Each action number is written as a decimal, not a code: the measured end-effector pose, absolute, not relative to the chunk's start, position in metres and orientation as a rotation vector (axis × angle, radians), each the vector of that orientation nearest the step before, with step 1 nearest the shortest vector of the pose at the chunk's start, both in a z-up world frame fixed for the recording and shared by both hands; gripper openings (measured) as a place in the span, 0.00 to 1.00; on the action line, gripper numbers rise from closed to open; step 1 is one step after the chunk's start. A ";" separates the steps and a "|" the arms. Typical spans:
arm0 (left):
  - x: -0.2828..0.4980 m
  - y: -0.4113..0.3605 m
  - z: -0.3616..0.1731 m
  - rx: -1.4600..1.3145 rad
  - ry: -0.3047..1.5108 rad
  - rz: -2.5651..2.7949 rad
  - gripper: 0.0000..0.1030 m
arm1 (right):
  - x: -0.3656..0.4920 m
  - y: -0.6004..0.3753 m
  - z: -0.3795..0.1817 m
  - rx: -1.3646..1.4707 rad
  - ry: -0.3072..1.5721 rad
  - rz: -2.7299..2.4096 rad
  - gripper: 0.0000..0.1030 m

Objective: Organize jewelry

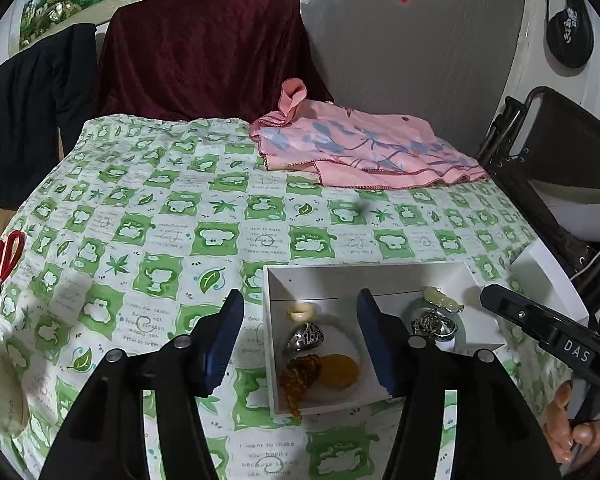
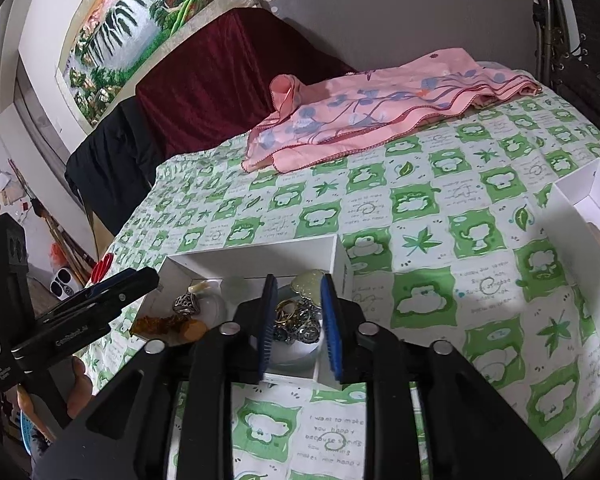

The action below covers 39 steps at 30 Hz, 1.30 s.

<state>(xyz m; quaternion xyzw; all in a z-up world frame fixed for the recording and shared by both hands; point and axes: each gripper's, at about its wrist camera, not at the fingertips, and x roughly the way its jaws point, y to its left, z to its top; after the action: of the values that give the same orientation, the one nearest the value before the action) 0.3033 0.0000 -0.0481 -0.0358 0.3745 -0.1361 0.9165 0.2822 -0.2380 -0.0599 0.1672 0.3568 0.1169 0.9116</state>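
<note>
A white divided box (image 1: pixel 274 320) (image 2: pixel 256 248) sits on the green-patterned cloth. Its left compartment holds a cream ring (image 1: pixel 300 312), a silver ring (image 1: pixel 305 336) (image 2: pixel 186 303), an amber brooch (image 1: pixel 298 376) and an orange disc (image 1: pixel 339 366). Its right compartment holds a pale jade pendant (image 1: pixel 442 298) (image 2: pixel 310 282) and a pile of metal rings (image 1: pixel 430 325) (image 2: pixel 296 322) on a green bangle. My left gripper (image 1: pixel 300 344) is open and empty, over the left compartment. My right gripper (image 2: pixel 296 330) is open above the pile of rings, holding nothing; it also shows in the left wrist view (image 1: pixel 540 324).
A pink floral scarf (image 1: pixel 360 148) (image 2: pixel 364 116) lies at the far side of the table. Red scissors (image 1: pixel 2 264) lie at the left edge. A white box lid (image 2: pixel 592 204) (image 1: pixel 548 276) stands to the right. A maroon-draped chair (image 1: pixel 204 52) stands behind.
</note>
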 end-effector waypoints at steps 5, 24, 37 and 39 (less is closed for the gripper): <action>0.301 0.000 -0.049 -0.054 0.763 -0.254 0.67 | 0.280 -0.241 -0.061 0.347 0.730 0.224 0.34; 0.287 -0.001 -0.052 0.000 0.730 -0.137 0.87 | 0.262 -0.251 -0.058 0.356 0.667 0.080 0.86; 0.253 -0.009 -0.045 0.072 0.679 -0.072 0.94 | 0.236 -0.232 -0.050 0.216 0.626 0.008 0.87; 0.251 -0.008 -0.043 0.066 0.673 -0.069 0.94 | 0.232 -0.230 -0.049 0.208 0.619 0.003 0.88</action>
<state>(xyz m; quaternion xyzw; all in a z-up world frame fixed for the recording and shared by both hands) 0.2510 -0.0080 -0.0430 0.0325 0.3299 -0.0340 0.9428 0.2323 -0.2304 -0.0488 0.1023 0.3040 0.0017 0.9471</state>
